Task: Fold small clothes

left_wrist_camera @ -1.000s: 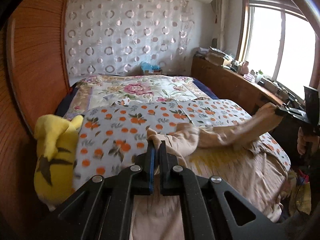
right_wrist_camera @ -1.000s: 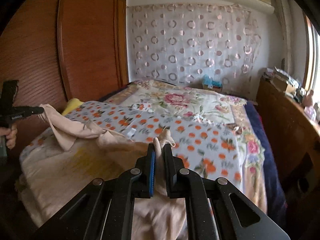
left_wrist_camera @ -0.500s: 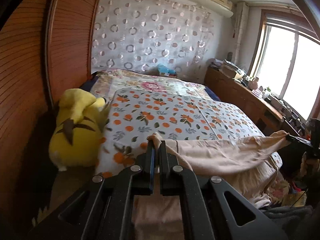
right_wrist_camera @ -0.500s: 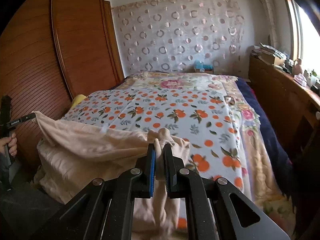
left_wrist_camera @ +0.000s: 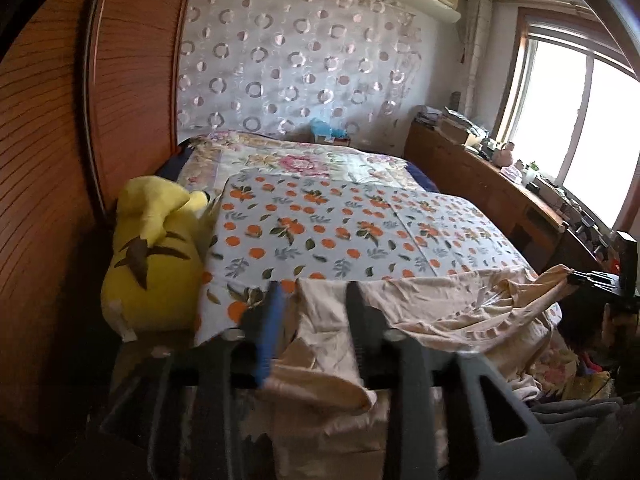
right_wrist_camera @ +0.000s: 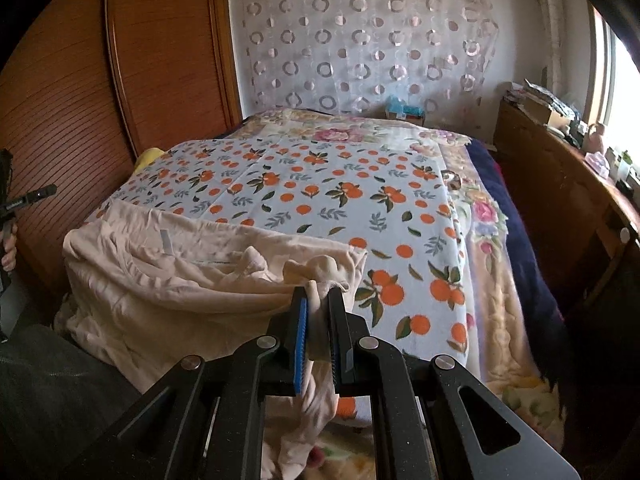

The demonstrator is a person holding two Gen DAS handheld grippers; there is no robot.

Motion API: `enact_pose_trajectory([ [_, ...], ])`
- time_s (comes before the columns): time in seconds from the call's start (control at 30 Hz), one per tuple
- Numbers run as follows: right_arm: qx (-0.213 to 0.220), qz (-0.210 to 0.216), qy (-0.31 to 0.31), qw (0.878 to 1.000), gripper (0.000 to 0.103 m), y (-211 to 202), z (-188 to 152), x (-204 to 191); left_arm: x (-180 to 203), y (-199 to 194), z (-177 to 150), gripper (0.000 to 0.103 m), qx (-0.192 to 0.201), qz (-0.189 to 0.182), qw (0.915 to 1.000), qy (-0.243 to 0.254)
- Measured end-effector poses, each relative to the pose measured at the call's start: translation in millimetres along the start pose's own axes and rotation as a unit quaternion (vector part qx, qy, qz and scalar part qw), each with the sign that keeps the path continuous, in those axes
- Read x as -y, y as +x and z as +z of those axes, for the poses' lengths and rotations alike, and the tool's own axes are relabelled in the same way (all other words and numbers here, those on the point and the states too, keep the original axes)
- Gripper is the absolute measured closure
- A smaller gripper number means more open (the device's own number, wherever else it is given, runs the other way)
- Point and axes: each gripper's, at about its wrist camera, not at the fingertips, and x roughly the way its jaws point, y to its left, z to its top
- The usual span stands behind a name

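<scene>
We see the pale peach cotton garment [right_wrist_camera: 168,280] lying crosswise at the bed's near edge (orange-print sheet [right_wrist_camera: 320,192]). Left gripper [left_wrist_camera: 314,320] spread wide, released; right gripper [right_wrist_camera: 318,312] pinches its corner.

The right gripper [right_wrist_camera: 318,300] pinches a bunched corner of the beige garment [right_wrist_camera: 180,280] between its closed fingers, cloth hanging below them. The garment lies spread over the near edge of the orange-print sheet [right_wrist_camera: 320,192] on the bed. At the far left edge, the left gripper [right_wrist_camera: 28,198] is apart from the cloth.
</scene>
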Motion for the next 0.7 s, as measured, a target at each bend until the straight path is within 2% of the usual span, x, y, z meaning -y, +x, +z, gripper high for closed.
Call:
enact_pose_trajectory([
  [0.1,-0.003,-0.006,-0.008,1.000,0.088,-1.3,3.3,-0.8,3.7,-1.5,9.3,0.051,0.004,0.000,1.0000,0.009],
  [0.17,-0.004,-0.009,-0.014,1.000,0.076,-1.4,4.5,1.4,4.4,-1.1,12.2,0.030,0.006,0.000,0.9999,0.008],
  [0.2,-0.003,-0.015,-0.018,1.000,0.066,-0.5,4.8,2.4,3.8,0.3,13.4,0.025,0.005,-0.003,1.0000,0.007],
  [0.23,0.000,-0.025,-0.022,0.999,0.065,-0.3,5.7,3.2,2.9,1.8,13.8,0.022,0.004,-0.005,1.0000,0.005],
  [0.33,0.011,-0.039,-0.016,0.999,0.065,8.8,10.9,9.5,-0.6,9.8,13.9,0.022,0.001,-0.006,1.0000,-0.004],
  [0.5,0.020,-0.019,-0.008,1.000,0.065,43.9,18.9,14.0,-3.0,31.1,11.7,0.022,-0.019,0.003,0.9998,0.000],
  [0.7,-0.006,-0.008,0.002,1.000,0.065,98.8,19.4,20.1,-9.4,65.7,12.8,0.022,-0.045,0.017,0.9987,0.013],
])
